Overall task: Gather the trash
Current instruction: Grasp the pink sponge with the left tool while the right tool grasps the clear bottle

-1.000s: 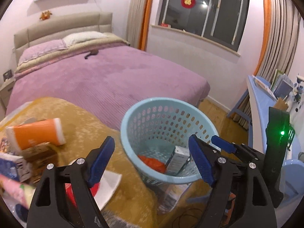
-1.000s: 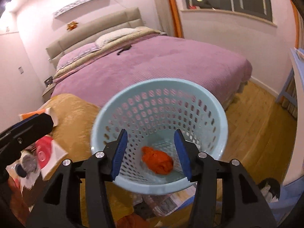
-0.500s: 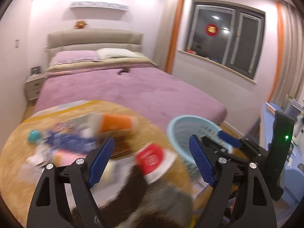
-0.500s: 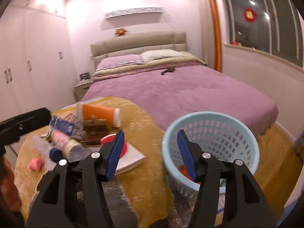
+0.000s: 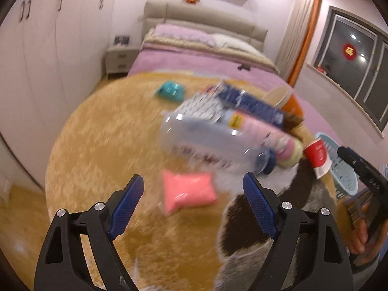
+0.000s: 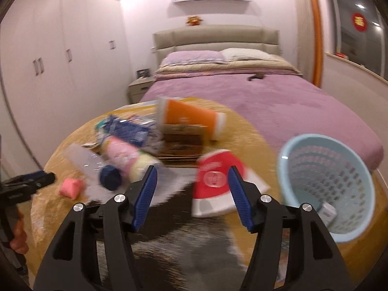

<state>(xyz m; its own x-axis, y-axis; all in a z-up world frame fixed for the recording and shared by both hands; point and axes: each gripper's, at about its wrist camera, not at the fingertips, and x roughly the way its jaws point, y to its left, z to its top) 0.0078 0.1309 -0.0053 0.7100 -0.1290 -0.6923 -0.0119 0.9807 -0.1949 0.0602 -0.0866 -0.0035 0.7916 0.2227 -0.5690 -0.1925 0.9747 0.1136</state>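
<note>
Trash lies on a round table under a gold cloth (image 5: 101, 145). My left gripper (image 5: 194, 203) is open and empty, just short of a pink packet (image 5: 188, 190); a clear plastic bottle (image 5: 213, 140) lies beyond it. My right gripper (image 6: 191, 194) is open and empty, with a red paper cup (image 6: 213, 177) between its fingers' line of sight. The pale blue basket (image 6: 327, 184) stands at the right with a small box inside. An orange cup (image 6: 191, 118), a pink tube (image 6: 121, 152) and a blue wrapper (image 6: 128, 128) lie further back.
A purple bed (image 6: 266, 97) stands behind the table, a nightstand (image 6: 140, 87) and white wardrobes (image 6: 48, 60) to the left. A teal object (image 5: 171, 91) lies at the table's far side. A grey and dark fur mat (image 6: 181, 237) covers the near table.
Both grippers have swung left, away from over the basket, toward the trash on the table. The basket now sits at the right edge. Both stay open.
</note>
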